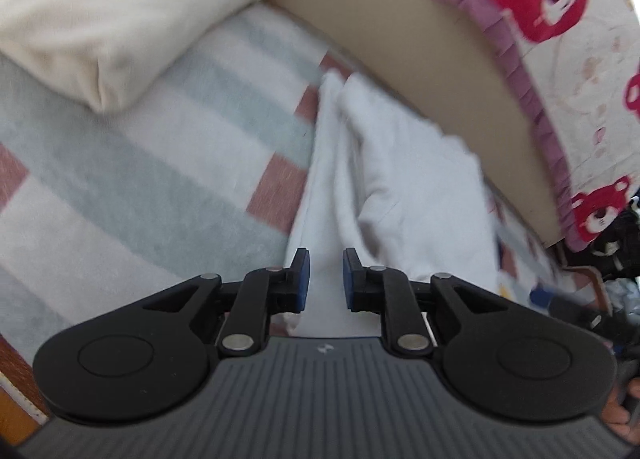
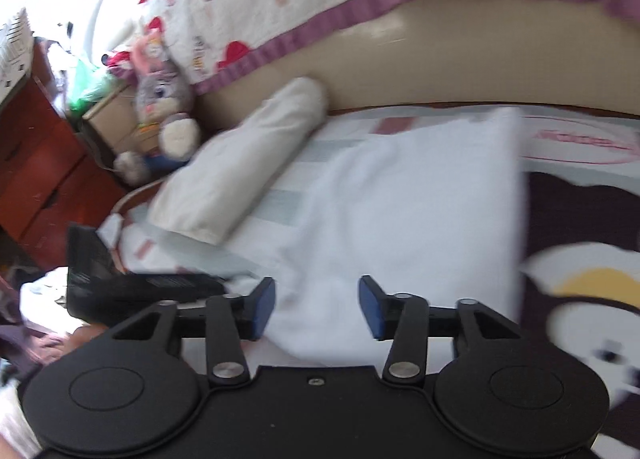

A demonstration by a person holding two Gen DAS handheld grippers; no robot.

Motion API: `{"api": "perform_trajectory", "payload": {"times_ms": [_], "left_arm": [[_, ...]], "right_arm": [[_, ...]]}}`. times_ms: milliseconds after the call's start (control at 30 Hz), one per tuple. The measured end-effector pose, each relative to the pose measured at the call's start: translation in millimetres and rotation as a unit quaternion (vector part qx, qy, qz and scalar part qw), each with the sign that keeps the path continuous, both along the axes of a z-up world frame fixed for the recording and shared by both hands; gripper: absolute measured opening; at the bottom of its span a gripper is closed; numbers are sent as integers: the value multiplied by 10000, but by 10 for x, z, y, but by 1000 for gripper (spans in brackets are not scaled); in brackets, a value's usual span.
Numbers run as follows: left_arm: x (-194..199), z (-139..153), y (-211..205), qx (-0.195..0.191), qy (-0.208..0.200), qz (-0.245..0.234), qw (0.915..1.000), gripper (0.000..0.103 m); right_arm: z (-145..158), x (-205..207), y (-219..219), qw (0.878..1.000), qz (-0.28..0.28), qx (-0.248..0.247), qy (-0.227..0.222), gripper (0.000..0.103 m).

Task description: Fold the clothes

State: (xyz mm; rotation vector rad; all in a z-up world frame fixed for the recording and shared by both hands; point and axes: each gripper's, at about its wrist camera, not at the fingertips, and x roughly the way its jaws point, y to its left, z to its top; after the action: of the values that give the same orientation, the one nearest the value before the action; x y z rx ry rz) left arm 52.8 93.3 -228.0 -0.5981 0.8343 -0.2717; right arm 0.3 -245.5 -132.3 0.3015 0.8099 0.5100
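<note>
White cloth [image 2: 400, 199], the garment being folded, lies on the bed [image 1: 120, 187] straight ahead of both claws. From the right claw [image 2: 317, 307] it spreads forward as a broad, roughly rectangular slab, its near edge under and between the blue pads, its far edge up by the tan headboard [image 2: 460, 59]. From the left claw [image 1: 326, 279] the same white cloth [image 1: 384, 179] runs away as a long band with a deep crease down it, so its long axis points straight out from that claw toward the headboard.

The left claw stands nearly closed, with a narrow gap between its pads; cloth shows in that gap, but I cannot tell whether the pads pinch it. The right claw is about half open and grips nothing; the cloth simply lies below it.

The cloth looks soft, plain, and fairly thick, already doubled over, with blurred edges. A cream pillow [image 2: 236, 163] lies ahead and to the left of the right claw, near the cloth's left edge. Judging by this, the left claw is the closer one to the cloth's near end for any further fold.
</note>
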Motion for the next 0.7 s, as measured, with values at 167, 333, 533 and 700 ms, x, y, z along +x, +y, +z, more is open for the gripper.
{"api": "perform_trajectory", "payload": {"times_ms": [167,333,533,700], "left_arm": [[-14,107,15,-452,-44,-105,9989,26],[-25,178,-145,-180,-216,-275,9992,64],[-49,63,-324,-195,-30,-498,9986,65],[26,45,-575,409,-18,-731,9965,65]], "right_arm": [[-295,-110,-161,9901,-98,-1326,447,57],[-467,-165,13,9831,190,-1777,387,57],[-561,-176,202,9763,119,-2160,115,57],[-633,-208,237,9705,145,-2405,-56,57]]}}
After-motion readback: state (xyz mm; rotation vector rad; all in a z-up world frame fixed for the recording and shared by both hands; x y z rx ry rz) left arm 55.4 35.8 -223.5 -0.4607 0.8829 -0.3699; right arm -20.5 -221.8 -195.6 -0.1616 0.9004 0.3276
